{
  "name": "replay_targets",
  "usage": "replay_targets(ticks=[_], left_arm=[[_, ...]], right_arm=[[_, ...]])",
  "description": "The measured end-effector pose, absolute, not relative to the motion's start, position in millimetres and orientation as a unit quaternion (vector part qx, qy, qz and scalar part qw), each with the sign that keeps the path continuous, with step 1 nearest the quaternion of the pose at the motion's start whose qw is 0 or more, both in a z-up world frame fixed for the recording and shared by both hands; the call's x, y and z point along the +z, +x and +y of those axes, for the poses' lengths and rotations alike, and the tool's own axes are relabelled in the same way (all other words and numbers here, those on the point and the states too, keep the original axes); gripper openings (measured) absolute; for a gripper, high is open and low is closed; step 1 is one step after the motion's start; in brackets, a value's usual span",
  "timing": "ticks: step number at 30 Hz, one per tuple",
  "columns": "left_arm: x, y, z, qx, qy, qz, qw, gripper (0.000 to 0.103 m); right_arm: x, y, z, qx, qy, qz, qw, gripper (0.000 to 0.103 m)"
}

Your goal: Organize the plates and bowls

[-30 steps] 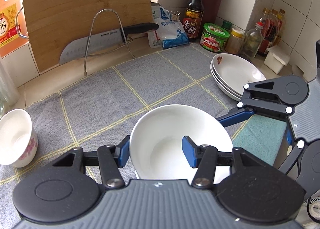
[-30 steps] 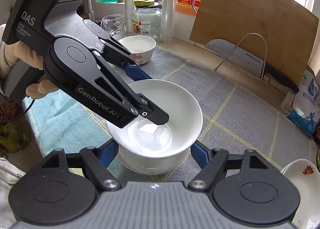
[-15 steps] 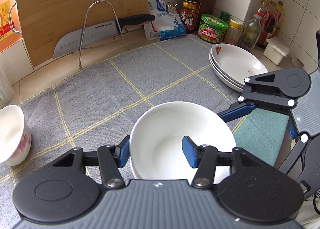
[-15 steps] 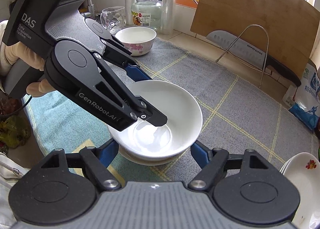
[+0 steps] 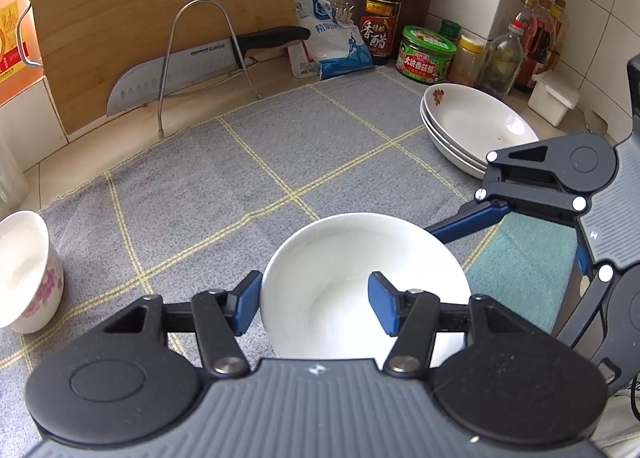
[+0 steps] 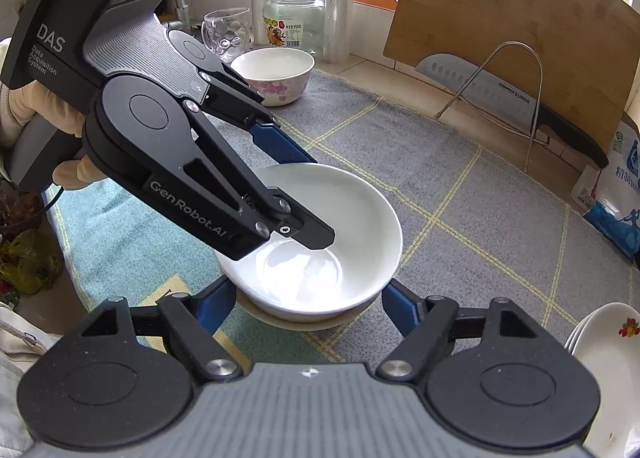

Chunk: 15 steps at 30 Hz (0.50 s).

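Note:
A plain white bowl (image 5: pixel 360 282) (image 6: pixel 332 242) is held above the grey checked cloth (image 5: pixel 248 193). My left gripper (image 5: pixel 314 302) has one finger outside the bowl's left rim and one inside it; in the right wrist view (image 6: pixel 308 197) it pinches that rim. My right gripper (image 6: pixel 304 304) is open, its fingers either side of the bowl's base without clear contact; one finger (image 5: pixel 464 223) shows behind the bowl. A small floral bowl (image 5: pixel 24 270) (image 6: pixel 274 73) stands at the cloth's left. A stack of shallow plates (image 5: pixel 476 129) (image 6: pixel 612 370) sits at the right.
A bamboo cutting board (image 5: pixel 160 13) leans on the back wall, with a knife (image 5: pixel 192 65) on a wire rack. Bottles, jars and a salt bag (image 5: pixel 332 41) line the back right. A teal towel (image 5: pixel 520 270) lies at the front right. A glass jar (image 6: pixel 294 17) stands by the window.
The bowl has risen with my left gripper and shifted slightly away from the floral bowl. The right gripper stays open under it.

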<state>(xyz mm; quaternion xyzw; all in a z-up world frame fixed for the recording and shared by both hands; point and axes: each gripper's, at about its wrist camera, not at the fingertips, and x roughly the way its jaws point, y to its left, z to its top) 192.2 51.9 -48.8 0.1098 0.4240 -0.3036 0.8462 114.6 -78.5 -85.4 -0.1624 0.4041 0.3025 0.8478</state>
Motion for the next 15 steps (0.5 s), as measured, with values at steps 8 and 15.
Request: replay_targets(ticks=[8,15], left_arm=[[-41,190,68,-0.282,0.107,0.406,0.863,0.073],[-32,183,96,-0.248,0.092,0.385,0.884,0.083]], right_arm=[[-72,115,-87,0.301,-0.146,0.385,0.860,0.103],[-68,117,-82,0.303,-0.142,0.376,0.864,0.103]])
